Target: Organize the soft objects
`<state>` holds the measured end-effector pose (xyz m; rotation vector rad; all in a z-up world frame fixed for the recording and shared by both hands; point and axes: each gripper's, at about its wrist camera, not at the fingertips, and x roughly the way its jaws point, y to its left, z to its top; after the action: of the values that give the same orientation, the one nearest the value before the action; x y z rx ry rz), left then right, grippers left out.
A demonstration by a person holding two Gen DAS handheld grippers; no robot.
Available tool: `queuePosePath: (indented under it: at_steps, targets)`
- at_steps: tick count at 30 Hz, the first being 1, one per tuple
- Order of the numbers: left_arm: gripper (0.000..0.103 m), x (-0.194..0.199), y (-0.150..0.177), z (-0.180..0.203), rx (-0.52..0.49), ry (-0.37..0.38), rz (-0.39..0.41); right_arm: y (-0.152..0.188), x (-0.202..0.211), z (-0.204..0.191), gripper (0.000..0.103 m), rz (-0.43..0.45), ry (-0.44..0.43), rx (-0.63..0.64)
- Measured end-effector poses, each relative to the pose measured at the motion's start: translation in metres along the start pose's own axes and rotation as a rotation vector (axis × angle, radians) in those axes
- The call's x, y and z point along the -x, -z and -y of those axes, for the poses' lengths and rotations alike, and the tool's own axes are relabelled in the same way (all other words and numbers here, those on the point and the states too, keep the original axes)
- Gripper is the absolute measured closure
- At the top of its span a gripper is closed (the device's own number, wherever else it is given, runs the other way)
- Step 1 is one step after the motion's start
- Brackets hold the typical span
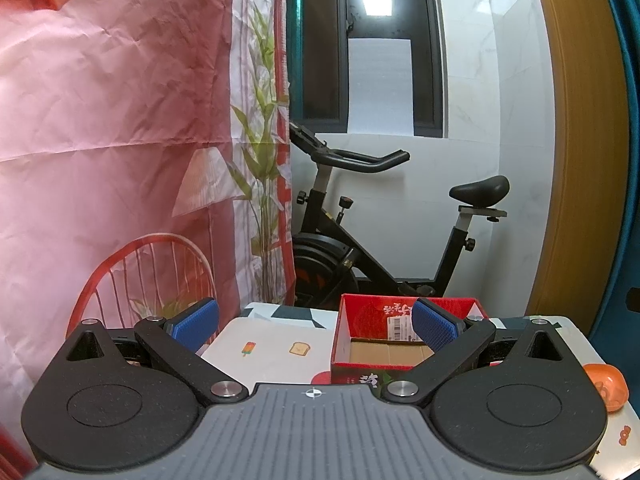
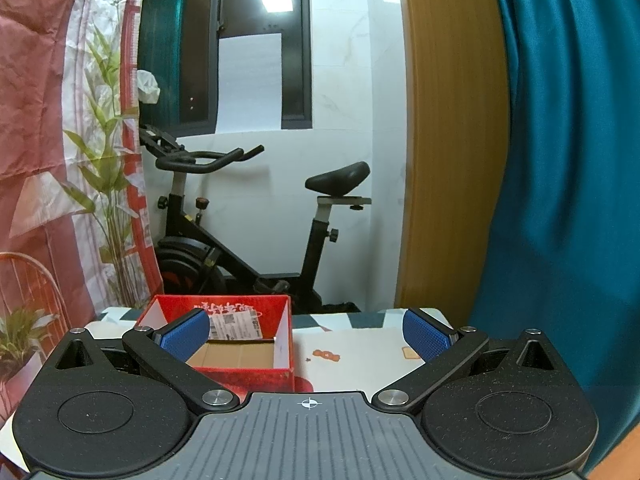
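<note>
A red cardboard box with a brown bottom stands open on the table; nothing shows inside it. In the right wrist view the box sits left of centre. An orange soft toy lies at the table's right edge in the left wrist view, right of the box. My left gripper is open and empty, held above the near table, its right pad in front of the box. My right gripper is open and empty, its left pad in front of the box.
The table has a white cloth with small printed pictures. Behind it stand a black exercise bike, a pink printed hanging sheet on the left, a wooden door frame and a teal curtain on the right.
</note>
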<state>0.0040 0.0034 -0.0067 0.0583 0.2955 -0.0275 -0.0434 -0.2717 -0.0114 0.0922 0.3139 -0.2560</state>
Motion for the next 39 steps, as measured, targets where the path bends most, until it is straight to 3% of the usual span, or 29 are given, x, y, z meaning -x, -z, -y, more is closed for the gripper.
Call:
queuePosePath:
  at_steps: [26, 33, 39]
  targets:
    - [0.000, -0.004, 0.003, 0.002, 0.007, 0.005, -0.012, 0.006, 0.000, -0.003, 0.000, 0.009, -0.014, -0.003]
    - [0.000, -0.025, 0.015, 0.001, 0.010, 0.058, -0.061, 0.018, -0.009, 0.014, 0.000, 0.054, -0.138, -0.070]
    - [0.000, -0.059, 0.043, 0.011, -0.020, 0.080, -0.125, 0.046, -0.039, 0.017, 0.000, 0.067, -0.196, -0.100]
